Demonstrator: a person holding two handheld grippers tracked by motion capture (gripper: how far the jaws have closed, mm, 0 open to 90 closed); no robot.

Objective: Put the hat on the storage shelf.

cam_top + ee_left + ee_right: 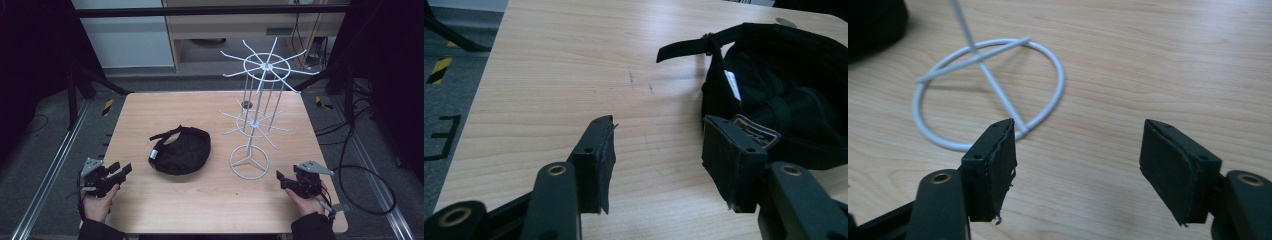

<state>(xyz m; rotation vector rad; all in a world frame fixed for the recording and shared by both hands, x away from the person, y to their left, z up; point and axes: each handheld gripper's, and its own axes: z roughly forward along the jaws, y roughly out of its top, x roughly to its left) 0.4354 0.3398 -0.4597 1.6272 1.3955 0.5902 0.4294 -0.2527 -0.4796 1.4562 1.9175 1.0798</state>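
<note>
High view has my left gripper (121,171) and right gripper (281,178) both spread wide, empty, low in frame. Black cap (180,149) sits mid-table, white wire rack (260,115) right of it with bare hooks. Guessing nothing's started yet.

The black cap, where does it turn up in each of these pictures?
High view: the black cap lies left of centre on the table.
Left gripper view: right side, black cap beyond the right jaw.
Right gripper view: a dark edge, top left corner, probably the cap.
Shared landmark: the white wire rack's ring base.
</note>
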